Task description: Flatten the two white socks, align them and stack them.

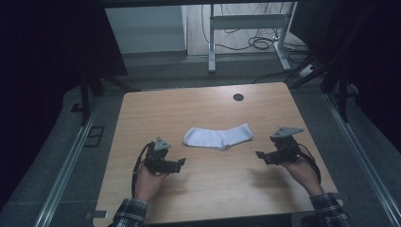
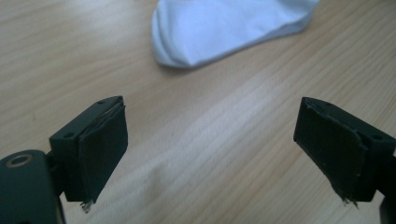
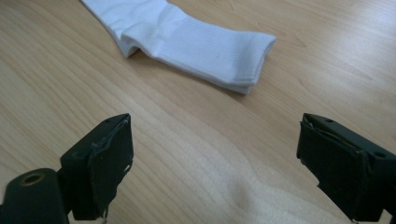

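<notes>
While wide (both grippers), jaws empty

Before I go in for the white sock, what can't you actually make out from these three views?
- Sock count: stacked edges in the left gripper view hint at layers; one folded sock or a pair, I cannot tell.
- Cuff end: the left gripper view's top edge cuts it off.
- Toe end: the right gripper view cuts it off at the top.
- Sock underside: hidden against the table.
</notes>
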